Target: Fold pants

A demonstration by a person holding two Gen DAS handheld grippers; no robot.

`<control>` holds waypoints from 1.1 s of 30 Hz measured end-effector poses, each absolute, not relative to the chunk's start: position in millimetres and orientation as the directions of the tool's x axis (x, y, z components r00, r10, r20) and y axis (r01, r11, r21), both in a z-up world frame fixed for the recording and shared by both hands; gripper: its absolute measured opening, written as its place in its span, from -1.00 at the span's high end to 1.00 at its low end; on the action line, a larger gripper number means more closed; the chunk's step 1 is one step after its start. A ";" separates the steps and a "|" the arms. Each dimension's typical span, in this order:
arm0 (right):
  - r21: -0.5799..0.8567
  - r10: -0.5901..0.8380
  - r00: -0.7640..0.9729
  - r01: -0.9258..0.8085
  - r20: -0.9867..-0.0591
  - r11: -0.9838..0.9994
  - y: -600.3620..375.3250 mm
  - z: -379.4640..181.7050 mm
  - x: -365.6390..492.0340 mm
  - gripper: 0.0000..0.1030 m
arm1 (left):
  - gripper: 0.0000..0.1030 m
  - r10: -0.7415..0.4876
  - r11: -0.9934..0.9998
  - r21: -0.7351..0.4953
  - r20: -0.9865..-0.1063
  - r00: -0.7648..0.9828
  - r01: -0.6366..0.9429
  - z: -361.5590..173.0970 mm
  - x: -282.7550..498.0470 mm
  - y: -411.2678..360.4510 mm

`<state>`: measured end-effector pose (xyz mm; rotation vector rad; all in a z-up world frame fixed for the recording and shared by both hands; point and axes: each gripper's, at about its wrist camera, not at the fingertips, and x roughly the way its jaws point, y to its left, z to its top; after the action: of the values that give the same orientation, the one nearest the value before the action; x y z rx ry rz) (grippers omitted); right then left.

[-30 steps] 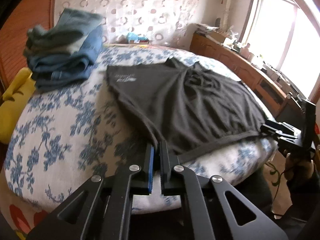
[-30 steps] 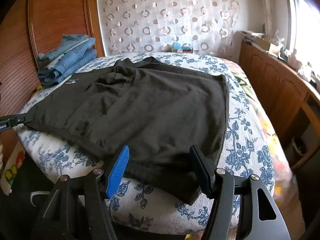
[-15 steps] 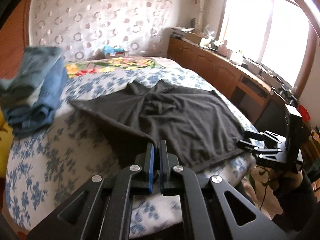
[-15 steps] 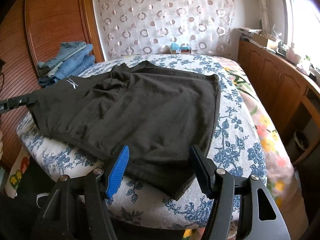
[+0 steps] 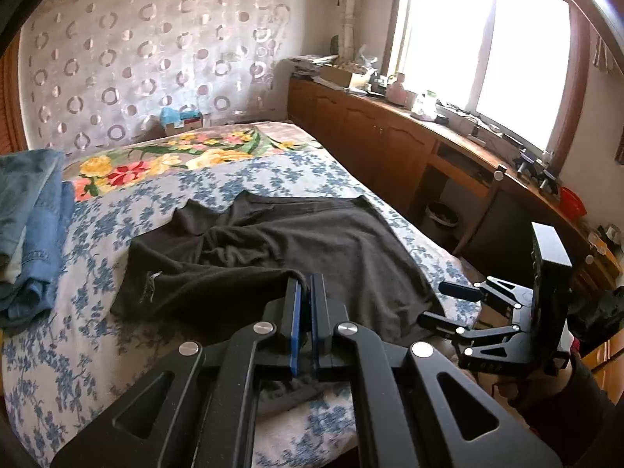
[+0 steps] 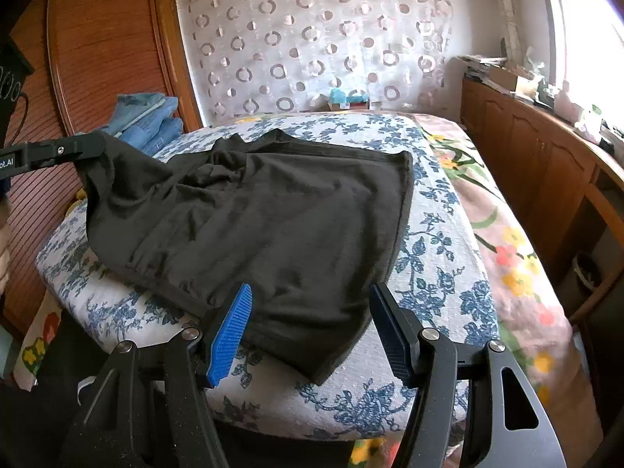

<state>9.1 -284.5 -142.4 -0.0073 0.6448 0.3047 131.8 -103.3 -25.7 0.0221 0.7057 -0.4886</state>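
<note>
A bed (image 5: pixel 273 171) in blue-flowered sheet fills the centre. At twelve o'clock hangs a ring-patterned curtain (image 5: pixel 156 58); at two o'clock a bright window (image 5: pixel 487 46) over cluttered wooden cabinets (image 5: pixel 370 136); at ten o'clock a reddish wooden wardrobe (image 6: pixel 101 46).

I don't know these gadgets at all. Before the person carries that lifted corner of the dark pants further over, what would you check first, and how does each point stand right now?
1. Left gripper clamped on the dark pants: ok, its jaws are shut on a corner of the fabric.
2. Held corner raised off the bed: ok, seen lifted in the right wrist view.
3. Right gripper free: ok, jaws open, pads not pressing on the cloth.
4. Rest of the pants lying flat: not ok, wrinkles bunch near the far end.
5. Stack of jeans out of the fold's way: ok, it sits apart at the bed's far corner.
6. Both layers caught in the clamp: cannot tell.
</note>
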 end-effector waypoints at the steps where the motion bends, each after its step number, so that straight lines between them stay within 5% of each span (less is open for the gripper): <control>1: 0.090 0.278 0.757 -0.281 -0.592 0.955 -285.5 -142.2 9.1 -0.26 | 0.90 -0.426 0.886 -0.144 -0.627 0.652 0.441 -26.0 132.6 -106.4; 6: 0.090 0.281 0.758 -0.284 -0.589 0.954 -285.9 -141.3 8.5 -0.26 | 0.90 -0.403 0.896 -0.126 -0.635 0.660 0.426 -29.7 132.9 -113.4; 8: 0.086 0.281 0.759 -0.287 -0.588 0.954 -284.4 -141.1 8.5 -0.26 | 0.73 -0.384 0.903 -0.109 -0.642 0.664 0.416 -31.9 132.1 -113.9; 12: 0.090 0.284 0.763 -0.286 -0.581 0.954 -281.1 -140.1 10.1 -0.26 | -0.10 -0.375 0.907 -0.095 -0.628 0.682 0.411 -32.0 125.9 -105.8; 15: 0.094 0.288 0.764 -0.288 -0.577 0.953 -277.2 -139.7 12.9 -0.26 | -0.35 -0.370 0.914 -0.103 -0.608 0.702 0.393 -29.7 119.0 -93.2; 22: 0.094 0.319 0.758 -0.325 -0.569 0.941 -255.2 -140.3 19.0 -0.25 | -0.37 -0.300 0.943 -0.080 -0.626 0.720 0.323 -48.4 110.4 -59.5; 33: 0.079 0.374 0.734 -0.403 -0.567 0.912 -210.8 -144.0 28.5 0.02 | -0.37 -0.242 0.961 -0.084 -0.719 0.652 0.265 -103.8 117.3 -39.2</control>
<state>28.5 -210.8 -144.0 -0.0510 0.6125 0.4274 117.3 -39.2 -103.8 0.0298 0.8114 -0.2880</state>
